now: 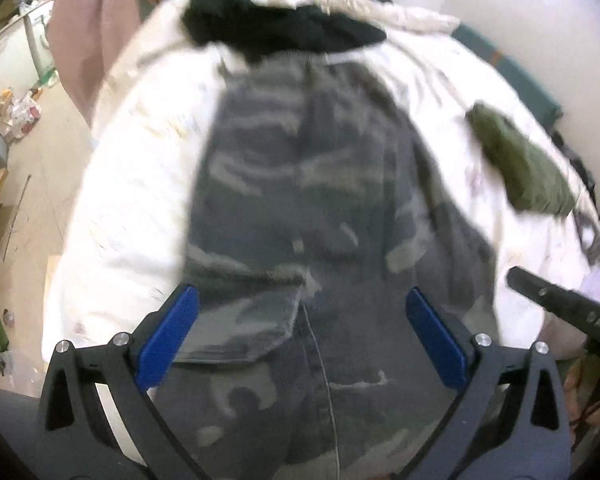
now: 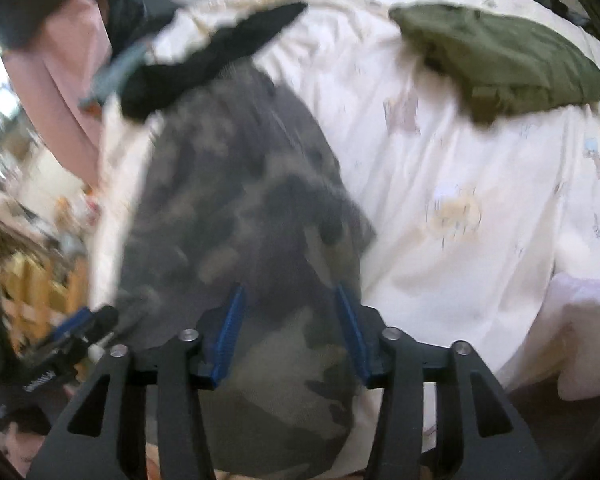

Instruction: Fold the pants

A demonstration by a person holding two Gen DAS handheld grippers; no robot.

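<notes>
The camo pants (image 1: 300,208) lay lengthwise on the white bedsheet (image 1: 132,216), probably spread flat for folding. The left gripper (image 1: 300,312) and the right gripper (image 2: 290,312) both hovered above them, jaws released, gripping nothing.

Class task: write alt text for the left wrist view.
Grey-green camouflage pants lie spread on a white bedsheet, between the open blue-padded left tongs. A folded olive-green garment lies to the right, a black garment beyond.
</notes>
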